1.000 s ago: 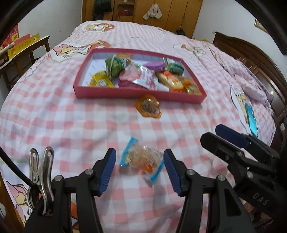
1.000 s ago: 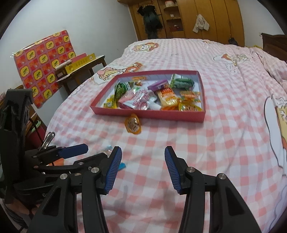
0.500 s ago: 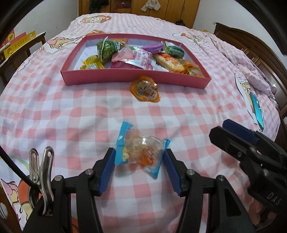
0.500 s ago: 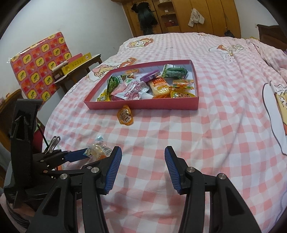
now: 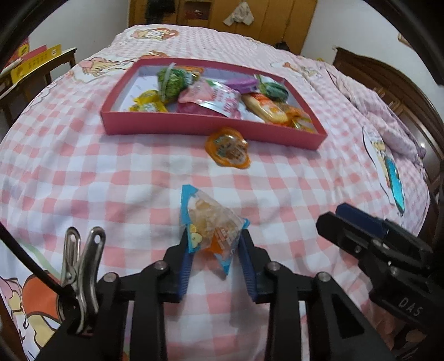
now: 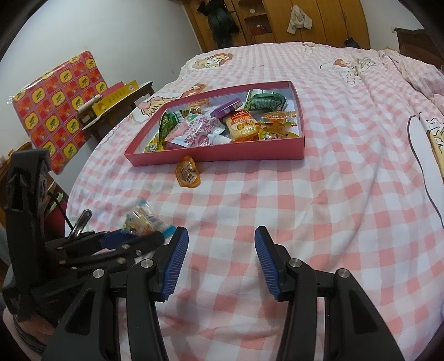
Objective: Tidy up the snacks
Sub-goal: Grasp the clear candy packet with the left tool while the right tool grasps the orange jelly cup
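A clear snack packet (image 5: 212,225) with blue ends and orange pieces stands crumpled between the blue pads of my left gripper (image 5: 214,240). The jaws are closing and the pads press on its sides. The same packet (image 6: 141,220) sticks up from the left gripper (image 6: 133,238) in the right wrist view. Farther back, a red tray (image 5: 194,126) on the pink checked bedspread holds several wrapped snacks. An orange jelly cup (image 5: 227,148) lies just in front of its near wall. My right gripper (image 6: 220,244) is open over bare bedspread, right of the left one.
A wooden side table (image 6: 122,102) with a yellow box stands past the bed's left edge, beside a red patterned box (image 6: 58,102). A dark wooden headboard (image 5: 388,83) runs along the right. Wardrobes (image 6: 305,19) stand at the back. Bare bedspread lies between grippers and tray.
My left gripper's jaws have closed in from either side of the packet onto it. The packet has crumpled and tipped up. The right gripper stays open and has barely moved.
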`<state>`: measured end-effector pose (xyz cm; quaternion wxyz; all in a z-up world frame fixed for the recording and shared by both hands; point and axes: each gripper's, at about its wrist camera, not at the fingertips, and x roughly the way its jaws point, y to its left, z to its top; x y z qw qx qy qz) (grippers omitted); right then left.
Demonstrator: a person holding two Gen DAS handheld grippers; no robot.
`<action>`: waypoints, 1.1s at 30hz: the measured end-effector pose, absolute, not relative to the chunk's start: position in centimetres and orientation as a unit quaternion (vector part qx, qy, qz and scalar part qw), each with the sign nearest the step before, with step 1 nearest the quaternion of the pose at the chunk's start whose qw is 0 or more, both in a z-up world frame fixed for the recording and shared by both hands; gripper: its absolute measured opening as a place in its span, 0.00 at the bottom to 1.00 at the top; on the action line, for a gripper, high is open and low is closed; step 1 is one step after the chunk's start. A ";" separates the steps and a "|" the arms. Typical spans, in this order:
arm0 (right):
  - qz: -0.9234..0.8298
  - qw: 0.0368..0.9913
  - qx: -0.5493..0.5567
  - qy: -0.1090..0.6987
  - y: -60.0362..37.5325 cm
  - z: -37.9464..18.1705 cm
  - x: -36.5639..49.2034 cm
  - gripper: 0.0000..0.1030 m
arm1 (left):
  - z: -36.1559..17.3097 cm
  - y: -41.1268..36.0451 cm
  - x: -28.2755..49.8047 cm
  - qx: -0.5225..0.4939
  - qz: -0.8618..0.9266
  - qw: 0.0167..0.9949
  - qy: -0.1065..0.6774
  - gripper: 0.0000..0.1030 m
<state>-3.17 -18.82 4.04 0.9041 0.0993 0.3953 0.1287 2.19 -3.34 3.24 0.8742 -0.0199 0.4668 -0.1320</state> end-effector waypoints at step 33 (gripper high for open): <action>0.150 0.895 0.015 0.421 -12.1 3.6 5.1 0.50 | 2.8 4.0 3.7 -0.049 -0.024 0.887 0.459 0.30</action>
